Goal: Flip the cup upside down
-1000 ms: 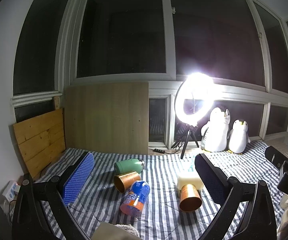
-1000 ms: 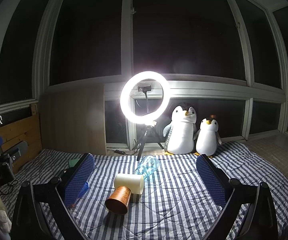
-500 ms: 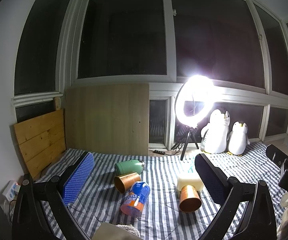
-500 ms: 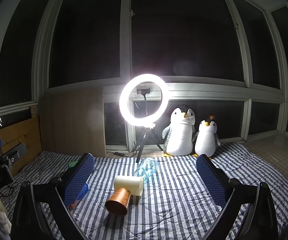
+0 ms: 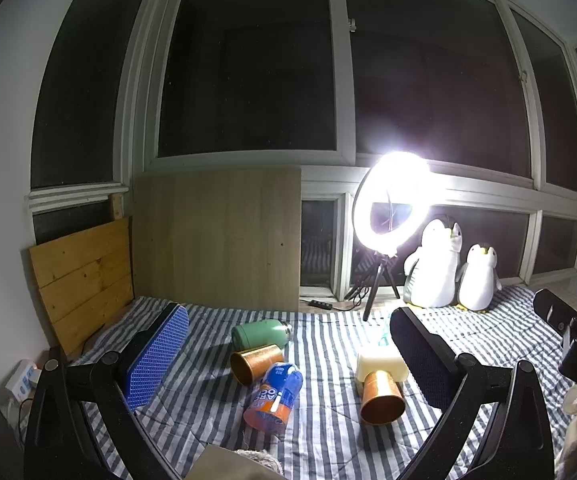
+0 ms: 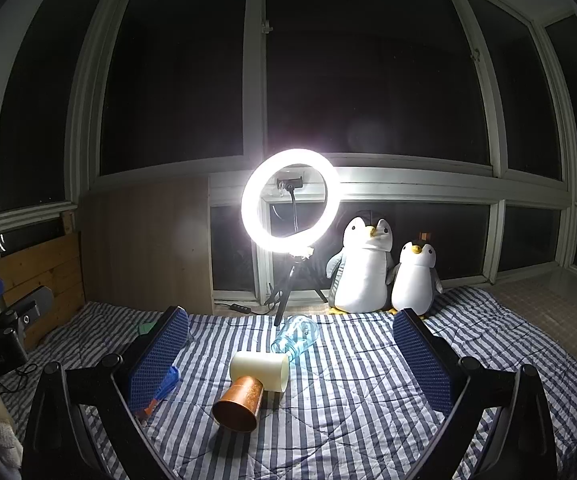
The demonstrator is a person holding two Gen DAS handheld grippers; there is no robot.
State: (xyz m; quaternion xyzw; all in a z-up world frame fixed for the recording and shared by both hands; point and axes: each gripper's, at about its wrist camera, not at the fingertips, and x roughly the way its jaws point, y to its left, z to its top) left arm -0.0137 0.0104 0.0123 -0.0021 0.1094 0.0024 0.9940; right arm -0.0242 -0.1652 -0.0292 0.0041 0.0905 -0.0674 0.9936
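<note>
Left tool (image 5: 288, 344) has its fingers wide apart, nothing btwn them, held above the striped bed cover (image 5: 328, 432). Right tool (image 6: 290, 342) likewise spread open and empty.

Straight ahead of the right tool, a copper cup (image 6: 238, 404) lies on its side, mouth toward the camera, its base touching a cream cylinder (image 6: 259, 369) that also lies flat. Just behind that, a clear blue bottle (image 6: 296, 338) on its side. In the left view the same copper cup (image 5: 382, 396) sits near the right finger w/ the cream cylinder (image 5: 380, 366) behind it.

Further left, a second copper cup (image 5: 256, 362) on its side, touching a green flask (image 5: 260, 333) behind and a blue-orange can (image 5: 274, 398) in front (all three tipped over).

At the back: ring light (image 6: 290, 200) on a tripod, glaring; two plush penguins (image 6: 362, 268) beside it against the dark windows (image 6: 368, 72); wood boards (image 5: 216, 236) leaning at the left.
</note>
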